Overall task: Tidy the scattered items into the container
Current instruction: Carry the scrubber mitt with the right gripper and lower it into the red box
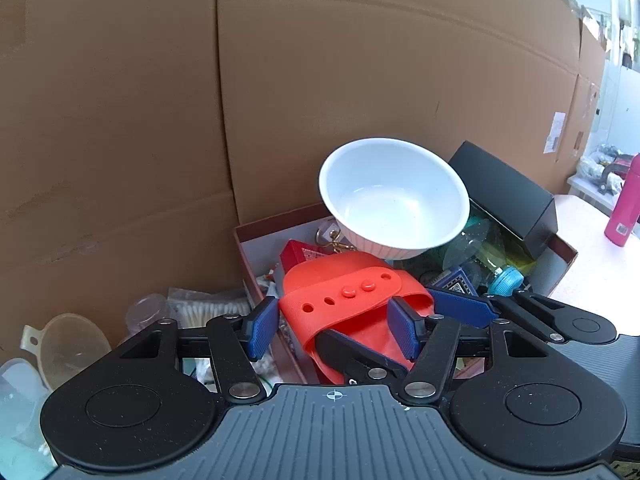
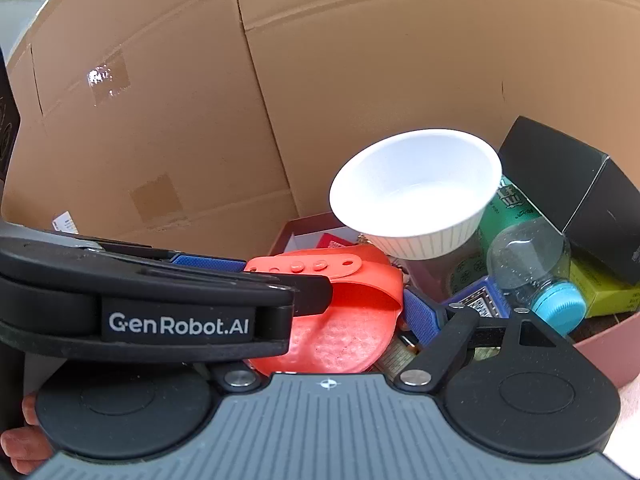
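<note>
- Orange sandal (image 1: 352, 292) hangs over the near-left corner of the reddish box (image 1: 276, 218); it sits in front of a tilted white bowl (image 1: 394, 196) atop the pile
- Left gripper (image 1: 333, 328): jaws closed on the sandal, one pad outside its left edge, one under the strap
- Right gripper (image 2: 330, 316): jaws spread wide at the sandal's right side; whether they press it, I cannot tell

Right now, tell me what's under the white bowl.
The white bowl sits tilted on the pile inside the box. An orange slipper, a green package and a clear bottle show beside it; what lies directly underneath stays hidden.
</note>
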`<state>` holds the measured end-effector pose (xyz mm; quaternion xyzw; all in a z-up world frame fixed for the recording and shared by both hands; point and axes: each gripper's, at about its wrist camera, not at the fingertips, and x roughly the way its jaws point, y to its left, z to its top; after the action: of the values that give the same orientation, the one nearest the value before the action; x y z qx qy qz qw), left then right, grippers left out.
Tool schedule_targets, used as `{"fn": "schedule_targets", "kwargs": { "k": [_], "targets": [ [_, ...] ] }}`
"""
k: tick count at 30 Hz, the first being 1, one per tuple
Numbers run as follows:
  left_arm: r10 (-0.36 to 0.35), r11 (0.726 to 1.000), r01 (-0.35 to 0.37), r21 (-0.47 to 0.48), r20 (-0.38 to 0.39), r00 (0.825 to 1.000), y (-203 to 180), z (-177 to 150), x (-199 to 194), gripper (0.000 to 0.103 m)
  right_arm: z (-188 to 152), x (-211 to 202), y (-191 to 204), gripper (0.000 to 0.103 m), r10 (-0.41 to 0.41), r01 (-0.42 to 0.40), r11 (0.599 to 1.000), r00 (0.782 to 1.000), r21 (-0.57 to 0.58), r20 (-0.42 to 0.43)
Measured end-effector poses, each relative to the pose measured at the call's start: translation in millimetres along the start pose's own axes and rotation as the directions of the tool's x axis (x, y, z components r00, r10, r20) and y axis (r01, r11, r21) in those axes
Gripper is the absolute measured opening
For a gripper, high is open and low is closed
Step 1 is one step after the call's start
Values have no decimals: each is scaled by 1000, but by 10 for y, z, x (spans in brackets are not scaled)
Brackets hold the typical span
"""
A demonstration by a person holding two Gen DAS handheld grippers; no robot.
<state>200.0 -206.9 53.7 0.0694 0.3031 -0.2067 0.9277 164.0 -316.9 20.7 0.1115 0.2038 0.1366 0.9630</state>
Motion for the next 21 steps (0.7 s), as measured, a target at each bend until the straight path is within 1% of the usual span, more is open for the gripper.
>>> {"fn": "schedule_targets", "kwargs": {
  "k": [2,3,4,6,10,14,17,21],
  "targets": [
    [-5,1000,5,-3,-3,1000,1,2,42,63,3,9,-15,85,-7,7,1000,1000,-14,4],
    [-8,1000,8,-5,-4,1000,2,-1,58,66,4,21,-14,85,-11,11,1000,1000,-21,5],
    [-10,1000,10,-3,0,1000,0,-9,64,66,-2,25,-18,85,-14,14,999,1000,-29,7],
    [-15,1000,15,1,10,1000,-7,-36,56,74,-14,19,-22,85,-15,16,999,1000,-41,13],
    [-25,1000,25,1,27,999,-7,-71,28,74,-37,1,-10,86,-22,23,998,1000,-52,21],
    [-25,1000,26,-11,44,999,3,-98,-24,87,-43,-40,-46,91,-22,23,999,999,-37,30],
    [-32,999,33,-20,53,998,21,-122,-72,90,-53,-74,-33,97,-38,40,998,998,-43,43],
    [-25,999,27,-27,81,996,29,-181,-168,96,-73,-103,-25,100,-51,53,998,998,-43,47]
  ]
}}
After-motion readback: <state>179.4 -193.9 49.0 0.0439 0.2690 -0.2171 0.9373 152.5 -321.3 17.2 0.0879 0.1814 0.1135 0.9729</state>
